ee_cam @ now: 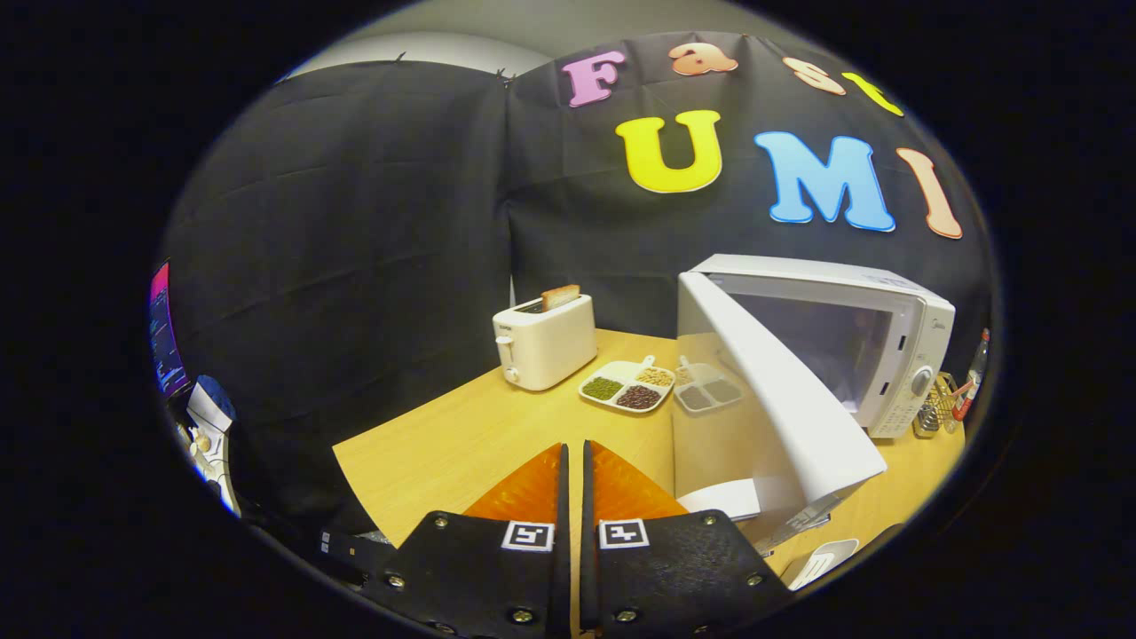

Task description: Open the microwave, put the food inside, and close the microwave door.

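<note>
— Wooden table has bare room by its near edge?
— Yes. Tool is pressed together, holding nothing. Microwave door hangs open just right of it; the food tray sits beyond.

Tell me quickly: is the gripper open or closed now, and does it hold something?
Gripper: closed, fingers nearly touching, holding nothing, above the table beside the open microwave door.

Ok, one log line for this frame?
door: open | gripper: shut, empty, left of door | microwave: no food visible inside | toaster, tray: beyond gripper
</note>
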`<state>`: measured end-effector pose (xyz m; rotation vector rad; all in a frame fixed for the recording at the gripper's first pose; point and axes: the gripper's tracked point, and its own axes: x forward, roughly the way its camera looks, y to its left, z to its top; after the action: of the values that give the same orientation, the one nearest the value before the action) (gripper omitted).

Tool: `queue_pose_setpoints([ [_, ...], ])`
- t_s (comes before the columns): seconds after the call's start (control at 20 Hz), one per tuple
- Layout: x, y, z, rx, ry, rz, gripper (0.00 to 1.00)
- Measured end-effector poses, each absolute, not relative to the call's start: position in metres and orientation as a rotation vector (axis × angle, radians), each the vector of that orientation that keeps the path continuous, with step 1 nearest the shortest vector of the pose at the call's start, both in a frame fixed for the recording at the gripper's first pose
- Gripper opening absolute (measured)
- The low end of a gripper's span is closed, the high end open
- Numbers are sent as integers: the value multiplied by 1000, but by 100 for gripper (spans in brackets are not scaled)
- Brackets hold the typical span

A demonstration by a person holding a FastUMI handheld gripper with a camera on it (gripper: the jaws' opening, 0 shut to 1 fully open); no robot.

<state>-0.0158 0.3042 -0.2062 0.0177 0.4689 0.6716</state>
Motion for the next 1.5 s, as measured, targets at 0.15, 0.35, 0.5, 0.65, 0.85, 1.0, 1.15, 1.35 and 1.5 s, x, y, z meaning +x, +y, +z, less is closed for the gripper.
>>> queue_pose_setpoints([
  [0.15, 8, 273, -210, 20, 481, 610, 5],
  [0.35, 32, 237, -214, 5, 486, 556, 5],
  [0.5, 52, 214, -217, 21, 491, 508, 5],
  [0.65, 74, 195, -218, 31, 499, 468, 5],
  [0.85, 102, 171, -220, 65, 495, 414, 5],
  [1.0, 122, 154, -223, 73, 486, 379, 5],
  [1.15, 142, 143, -230, 98, 494, 353, 5],
  [1.35, 170, 128, -233, 103, 485, 305, 5],
  [1.5, 192, 119, -234, 109, 475, 271, 4],
])
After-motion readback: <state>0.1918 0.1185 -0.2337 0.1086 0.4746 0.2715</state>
